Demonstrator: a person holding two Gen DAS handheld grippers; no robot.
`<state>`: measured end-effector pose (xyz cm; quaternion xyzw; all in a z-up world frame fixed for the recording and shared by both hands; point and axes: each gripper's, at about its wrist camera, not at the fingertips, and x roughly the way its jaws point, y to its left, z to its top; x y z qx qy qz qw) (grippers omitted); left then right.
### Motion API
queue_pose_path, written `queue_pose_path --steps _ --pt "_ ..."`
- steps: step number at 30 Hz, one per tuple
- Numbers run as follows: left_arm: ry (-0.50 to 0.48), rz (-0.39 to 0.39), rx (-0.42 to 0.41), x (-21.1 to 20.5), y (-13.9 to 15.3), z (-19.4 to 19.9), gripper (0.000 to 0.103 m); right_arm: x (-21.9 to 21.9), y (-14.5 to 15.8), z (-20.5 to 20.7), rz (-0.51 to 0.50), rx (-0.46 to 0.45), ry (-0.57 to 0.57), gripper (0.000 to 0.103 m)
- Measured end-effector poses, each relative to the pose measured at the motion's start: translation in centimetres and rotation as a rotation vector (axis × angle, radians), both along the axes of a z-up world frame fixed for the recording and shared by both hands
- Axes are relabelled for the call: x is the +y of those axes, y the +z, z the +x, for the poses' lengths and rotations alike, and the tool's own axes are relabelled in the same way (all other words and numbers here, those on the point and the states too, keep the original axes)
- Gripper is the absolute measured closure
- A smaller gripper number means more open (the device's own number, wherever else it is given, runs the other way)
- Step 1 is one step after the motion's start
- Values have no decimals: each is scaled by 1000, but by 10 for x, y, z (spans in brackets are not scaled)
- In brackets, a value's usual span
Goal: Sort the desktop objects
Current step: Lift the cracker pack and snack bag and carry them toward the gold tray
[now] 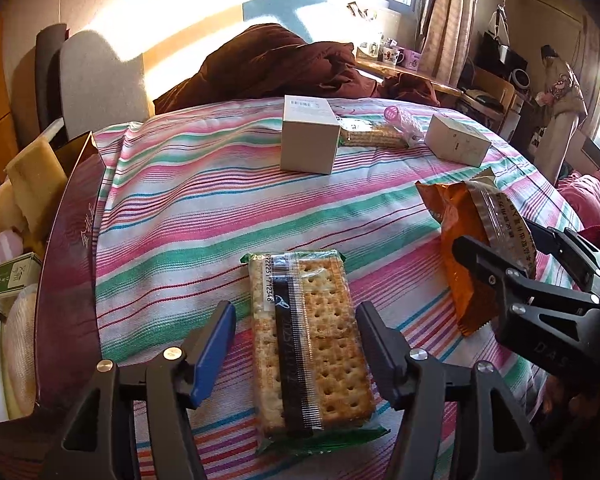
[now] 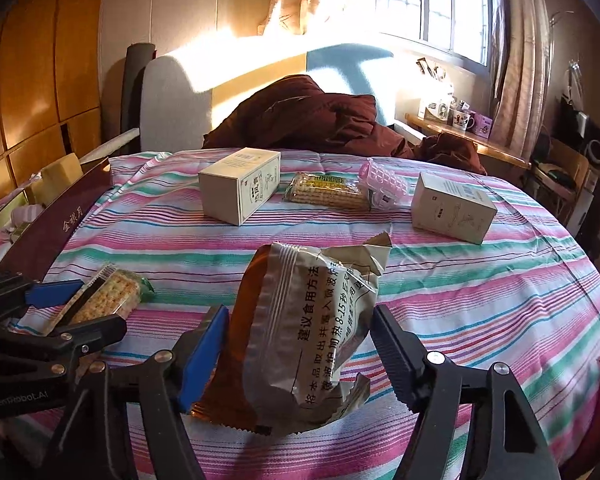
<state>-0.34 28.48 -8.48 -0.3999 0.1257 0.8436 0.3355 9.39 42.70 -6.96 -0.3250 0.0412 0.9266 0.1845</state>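
Observation:
A clear-wrapped cracker pack lies flat on the striped cloth, lengthwise between the fingers of my left gripper. That gripper is open, one finger on each side of the pack, low over the cloth. To its right, an orange and silver snack packet rests tilted on the cloth between the fingers of my right gripper, which is also open. The right wrist view shows the left gripper straddling the cracker pack. In the left wrist view the right gripper sits around the packet.
Farther back lie two pale cartons, a second cracker pack and a pink plastic item. A maroon box holding several small items borders the left edge. A brown quilt is heaped behind.

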Motion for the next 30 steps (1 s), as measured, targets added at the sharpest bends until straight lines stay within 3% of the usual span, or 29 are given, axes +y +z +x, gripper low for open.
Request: queue_pose_path --steps 3,6,11,19,30 --pt "1 -4 26 0 -2 3 42 1 0 2 -8 2 0 32" --pt "8 11 29 -4 0 2 53 2 0 3 -21 7 -1 33" --pt "12 60 2 -13 4 0 54 3 2 7 -61 21 -3 34" --pt "8 133 60 -34 37 13 54 -7 8 9 -122 47 41 35" --pt "76 167 101 -78 62 19 54 -57 33 -11 -137 93 203 35"
